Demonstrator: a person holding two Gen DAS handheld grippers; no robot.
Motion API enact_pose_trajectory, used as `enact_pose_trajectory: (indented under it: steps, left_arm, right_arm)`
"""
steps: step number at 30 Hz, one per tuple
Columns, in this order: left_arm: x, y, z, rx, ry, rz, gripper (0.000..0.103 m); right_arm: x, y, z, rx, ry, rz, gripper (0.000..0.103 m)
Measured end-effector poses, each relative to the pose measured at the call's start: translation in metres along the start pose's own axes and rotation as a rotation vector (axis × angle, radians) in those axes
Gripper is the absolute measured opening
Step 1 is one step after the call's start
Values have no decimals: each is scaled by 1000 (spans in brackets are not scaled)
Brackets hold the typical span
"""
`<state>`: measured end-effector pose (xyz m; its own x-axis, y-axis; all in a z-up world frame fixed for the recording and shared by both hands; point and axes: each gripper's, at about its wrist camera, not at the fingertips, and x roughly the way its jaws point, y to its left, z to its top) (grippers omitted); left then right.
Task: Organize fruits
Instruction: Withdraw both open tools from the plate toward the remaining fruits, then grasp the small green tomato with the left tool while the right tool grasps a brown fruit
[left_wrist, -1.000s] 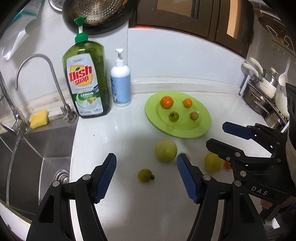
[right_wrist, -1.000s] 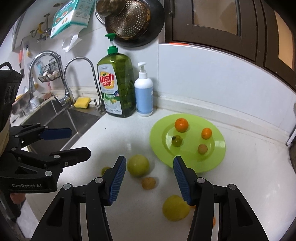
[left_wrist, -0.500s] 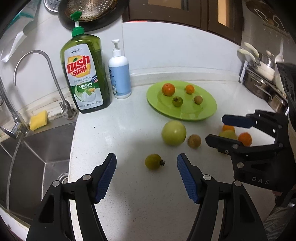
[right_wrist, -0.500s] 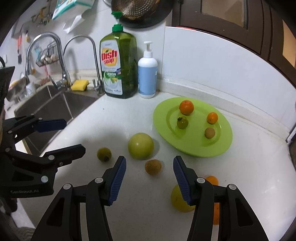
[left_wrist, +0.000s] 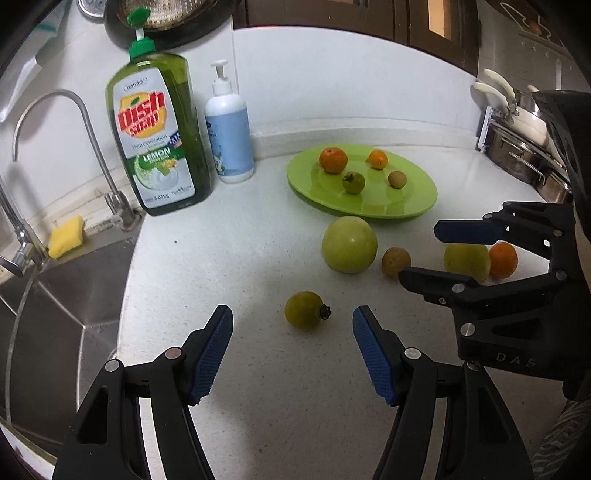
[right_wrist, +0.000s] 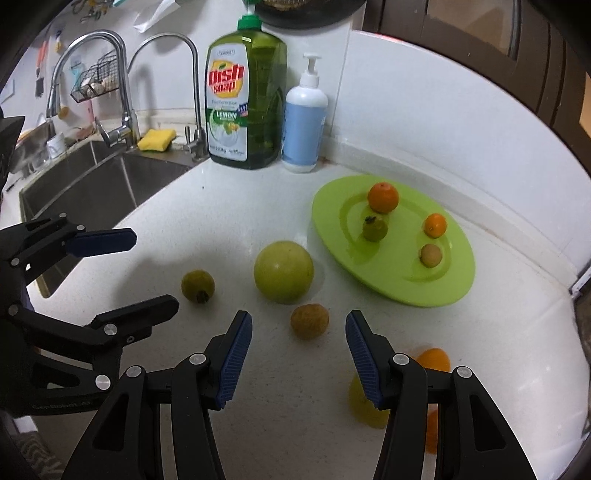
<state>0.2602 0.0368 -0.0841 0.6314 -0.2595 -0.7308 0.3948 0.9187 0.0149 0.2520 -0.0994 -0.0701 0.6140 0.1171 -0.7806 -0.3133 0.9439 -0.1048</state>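
A lime-green plate (left_wrist: 406, 210) (right_wrist: 424, 295) holds several small fruits. Loose on the white counter lie a large green fruit (left_wrist: 349, 244) (right_wrist: 283, 271), a small green fruit with a stem (left_wrist: 304, 309) (right_wrist: 197, 286), a small brown fruit (left_wrist: 396, 262) (right_wrist: 309, 320), a yellow-green fruit (left_wrist: 467, 256) and an orange (left_wrist: 503, 259). My left gripper (left_wrist: 291, 312) (right_wrist: 153, 269) hangs open just short of the small green fruit. My right gripper (right_wrist: 299, 319) (left_wrist: 421, 253) is open too, with the brown fruit just beyond its blue pads. Neither holds anything.
A green dish soap bottle (left_wrist: 162, 136) and a white-and-blue pump bottle (left_wrist: 229, 136) stand against the back wall. The steel sink (left_wrist: 55, 295) with its faucet and a yellow sponge (left_wrist: 66, 236) is on the left. Pots (left_wrist: 524, 162) sit at the far right.
Both grippers have sunk toward the counter, so the loose fruits look nearer and larger. The jaws keep the same width, and no fruit has moved.
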Motion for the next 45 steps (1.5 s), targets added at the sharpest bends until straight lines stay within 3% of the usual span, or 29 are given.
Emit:
enact_pose_trajectory:
  steps: [4,11,21,27,30,45]
  left_arm:
    - [8,0,-1,-3,17,-8,62]
    - [23,-6,0,-3,46,-22,57]
    - [39,-5,1,-29,83,-36,46]
    - [45,-6,2,-27,97,-45,34]
    - [45,-6,3,-31,100,-48,34]
    - [35,-3,9,-61,80,-48,29]
  right_arm:
    - [8,1,1,-22,26,-30,54]
    - [20,-6,4,11,61,1,53]
    - [39,-13,5,49,118,32,41]
    - [44,-13,8,45,123,37,36]
    - [45,-14,8,46,123,37,30]
    - [37,-14,7,55,102,50,30]
